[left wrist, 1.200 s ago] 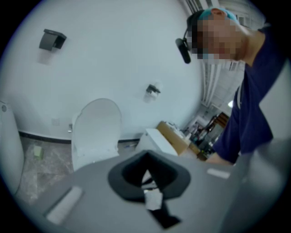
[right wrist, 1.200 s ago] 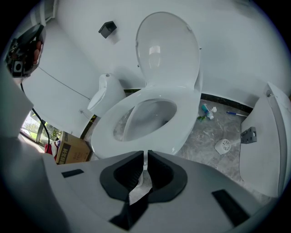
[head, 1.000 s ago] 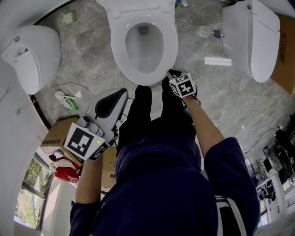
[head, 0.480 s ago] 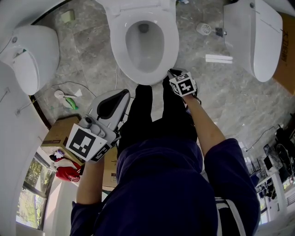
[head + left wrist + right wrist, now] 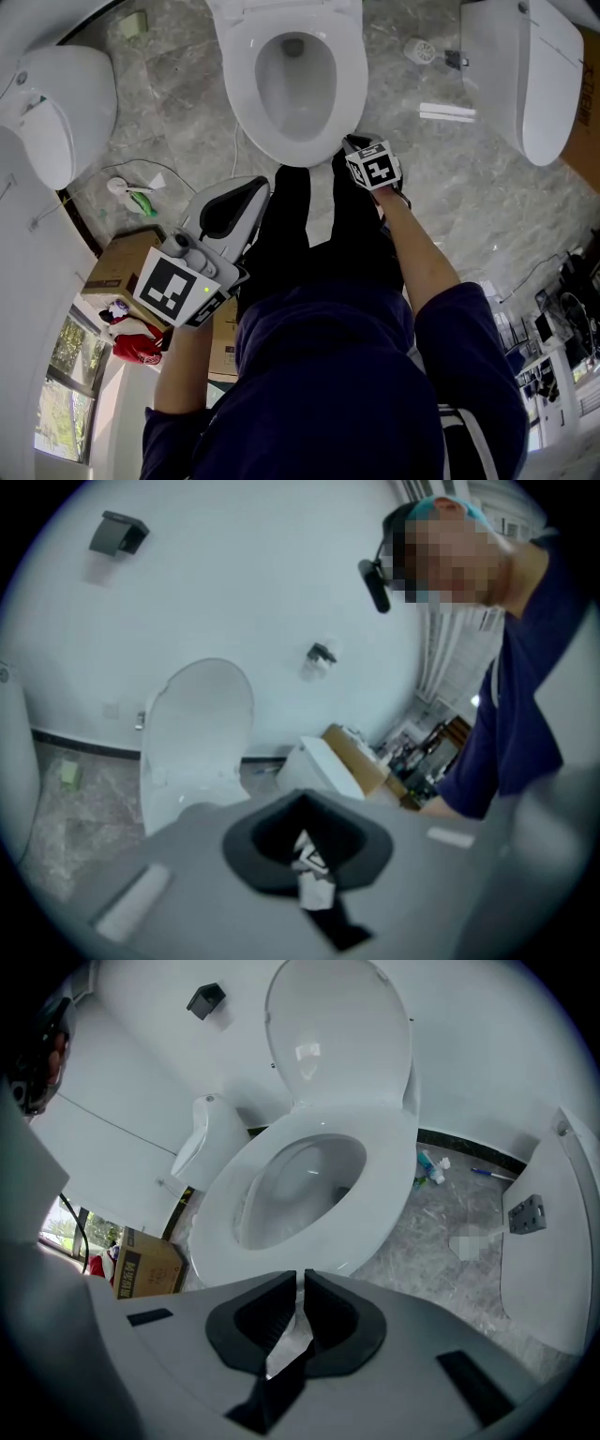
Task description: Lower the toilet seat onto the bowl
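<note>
The white toilet (image 5: 292, 89) stands in front of me. Its seat (image 5: 380, 1190) lies flat on the bowl rim and the lid (image 5: 337, 1030) stands upright behind it. My right gripper (image 5: 352, 150) hovers just off the seat's front edge. In the right gripper view this gripper (image 5: 300, 1283) shows its dark jaws shut to a thin slit with nothing between them. My left gripper (image 5: 251, 190) is held back by my left leg, away from the toilet. Its jaws (image 5: 302, 810) look shut and empty, aimed past a toilet with a raised lid (image 5: 199, 719).
Other white toilets stand at the left (image 5: 61, 108) and the right (image 5: 520, 70). A cardboard box (image 5: 114, 274) and a green-and-white item (image 5: 139, 200) lie on the grey marble floor at the left. A white strip (image 5: 444, 113) and a cable (image 5: 239, 145) also lie on that floor.
Both grippers stay where they were, the right one at the seat's front edge. Only the head view has shifted slightly.
</note>
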{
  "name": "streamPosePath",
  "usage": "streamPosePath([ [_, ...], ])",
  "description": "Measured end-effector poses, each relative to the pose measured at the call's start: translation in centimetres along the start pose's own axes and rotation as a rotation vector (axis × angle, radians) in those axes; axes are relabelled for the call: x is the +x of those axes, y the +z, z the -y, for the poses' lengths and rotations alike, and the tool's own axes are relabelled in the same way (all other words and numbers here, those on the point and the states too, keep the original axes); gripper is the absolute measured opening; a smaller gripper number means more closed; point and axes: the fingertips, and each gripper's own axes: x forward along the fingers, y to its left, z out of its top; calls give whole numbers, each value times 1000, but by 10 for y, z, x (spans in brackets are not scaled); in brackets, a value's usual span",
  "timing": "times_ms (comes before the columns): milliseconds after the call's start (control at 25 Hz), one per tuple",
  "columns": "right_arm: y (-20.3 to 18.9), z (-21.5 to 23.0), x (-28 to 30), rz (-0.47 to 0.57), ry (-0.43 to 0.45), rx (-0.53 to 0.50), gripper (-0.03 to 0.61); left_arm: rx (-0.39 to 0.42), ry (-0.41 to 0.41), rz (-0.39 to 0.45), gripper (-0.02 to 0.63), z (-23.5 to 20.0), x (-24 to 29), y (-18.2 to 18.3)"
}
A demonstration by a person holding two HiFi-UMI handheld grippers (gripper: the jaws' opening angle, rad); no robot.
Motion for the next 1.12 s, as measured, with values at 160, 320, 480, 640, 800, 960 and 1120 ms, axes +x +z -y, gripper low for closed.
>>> streamPosePath([
  [160, -4, 1, 7, -8, -1, 12, 29, -6, -3, -8, 3, -3, 1, -4],
  [320, -7, 5, 14, -22, 4, 12, 29, -10, 0, -19, 3, -6, 4, -8],
  [480, -10, 7, 21, -27, 4, 16, 29, -16, -2, -28, 3, -10, 7, -13],
  [640, -13, 8, 28, -33, 4, 21, 29, -23, -8, -28, 3, -12, 11, -17],
  [800, -15, 10, 32, -38, 3, 23, 29, -38, -17, -13, 3, -13, 16, -16],
  [960, -18, 12, 38, -38, 4, 28, 29, -31, -17, -33, 3, -15, 18, -25],
  [1120, -20, 14, 45, -36, 4, 33, 29, -44, -20, -34, 3, -18, 26, -30],
])
